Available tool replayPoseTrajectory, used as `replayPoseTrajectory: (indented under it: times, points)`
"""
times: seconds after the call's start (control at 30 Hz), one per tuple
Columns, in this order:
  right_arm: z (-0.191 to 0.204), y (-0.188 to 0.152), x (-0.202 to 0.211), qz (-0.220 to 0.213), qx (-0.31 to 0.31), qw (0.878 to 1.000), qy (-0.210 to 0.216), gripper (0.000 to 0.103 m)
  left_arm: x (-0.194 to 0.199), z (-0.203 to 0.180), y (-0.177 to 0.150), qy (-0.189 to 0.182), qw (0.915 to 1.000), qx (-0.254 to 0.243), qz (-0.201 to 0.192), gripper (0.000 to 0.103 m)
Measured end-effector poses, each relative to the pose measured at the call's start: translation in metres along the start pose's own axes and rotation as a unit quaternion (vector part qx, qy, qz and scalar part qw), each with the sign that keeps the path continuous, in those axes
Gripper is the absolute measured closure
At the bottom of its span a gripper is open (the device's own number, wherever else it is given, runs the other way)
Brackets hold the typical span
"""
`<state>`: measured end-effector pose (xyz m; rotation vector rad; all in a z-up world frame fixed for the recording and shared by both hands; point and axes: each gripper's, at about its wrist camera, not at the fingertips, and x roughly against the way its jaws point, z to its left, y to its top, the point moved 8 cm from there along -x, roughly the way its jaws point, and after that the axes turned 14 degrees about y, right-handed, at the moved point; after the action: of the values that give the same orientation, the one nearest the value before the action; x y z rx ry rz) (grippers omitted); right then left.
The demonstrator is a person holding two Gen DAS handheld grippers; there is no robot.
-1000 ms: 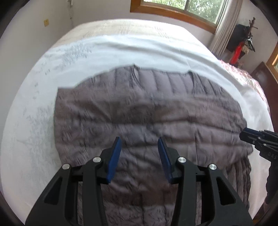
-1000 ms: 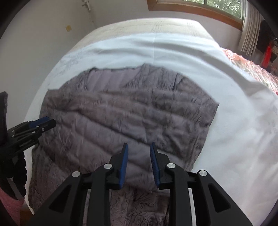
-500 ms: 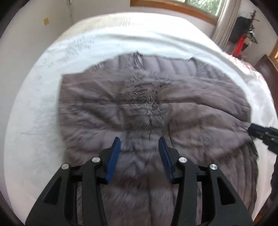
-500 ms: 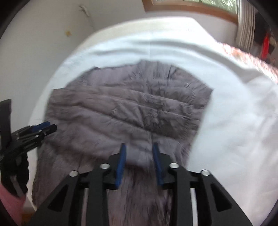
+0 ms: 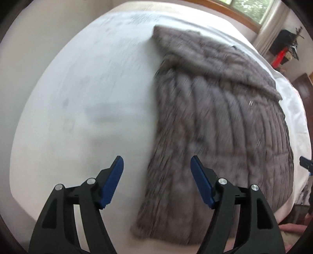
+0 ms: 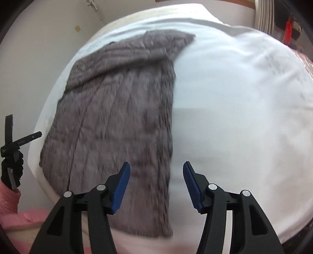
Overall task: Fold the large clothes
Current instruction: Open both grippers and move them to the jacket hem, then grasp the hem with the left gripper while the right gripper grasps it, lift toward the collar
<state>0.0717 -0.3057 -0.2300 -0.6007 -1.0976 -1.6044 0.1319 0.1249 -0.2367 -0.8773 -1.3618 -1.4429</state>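
Observation:
A grey quilted puffer jacket lies flat on the white bed sheet, its far part folded across it. In the left wrist view my left gripper hovers over the jacket's left edge, its jaws opening with nothing pinched between the blue pads. In the right wrist view the same jacket fills the left half. My right gripper hangs over the jacket's right edge, jaws opening, nothing gripped. Both views are motion-blurred.
The white sheet spreads wide to the right of the jacket. A pale wall runs along the bed's left side. A window and curtain stand beyond the bed. A pink sleeve shows at the lower left of the right wrist view.
Both grippers have swung apart from the jacket's middle to its opposite side edges, and both have opened wider. The jacket lies still.

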Motion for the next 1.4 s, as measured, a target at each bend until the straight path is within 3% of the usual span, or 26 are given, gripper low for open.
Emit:
replayPoseTrajectory:
  times: [0.33,0.6,0.7,0.8,0.87,0.97,1.17,1.4]
  points:
    - [-0.006,-0.046,-0.021,0.031,-0.039,0.999,0.007,0.045,-0.012,0.020,-0.066,-0.055,0.9966,0.031,0.053,0.032]
    - [-0.007,-0.054,-0.034,0.030,-0.057,0.998,0.010,0.043,-0.024,0.009,-0.072,-0.080,0.9946,0.017,0.064,0.031]
    - [-0.004,-0.054,-0.035,0.032,-0.050,0.998,0.010,0.050,-0.024,0.005,-0.074,-0.095,0.9928,0.018,0.071,0.032]
    - [-0.001,-0.056,-0.037,0.036,-0.047,0.998,0.020,0.064,-0.022,-0.004,-0.077,-0.108,0.9913,0.009,0.074,0.045]
    - [0.004,-0.056,-0.039,0.038,-0.049,0.997,0.037,0.083,-0.021,-0.009,-0.078,-0.123,0.9894,0.010,0.076,0.069]
    - [0.009,-0.053,-0.035,0.038,-0.041,0.997,0.044,0.089,-0.015,-0.012,-0.076,-0.140,0.9871,0.018,0.075,0.086]
    - [0.013,-0.054,-0.024,0.035,-0.037,0.997,0.052,0.090,0.007,-0.015,-0.070,-0.128,0.9908,0.000,0.044,0.090]
    - [0.005,-0.060,-0.034,0.056,-0.048,0.996,0.051,0.090,-0.008,-0.016,-0.085,-0.117,0.9906,-0.007,0.070,0.090]
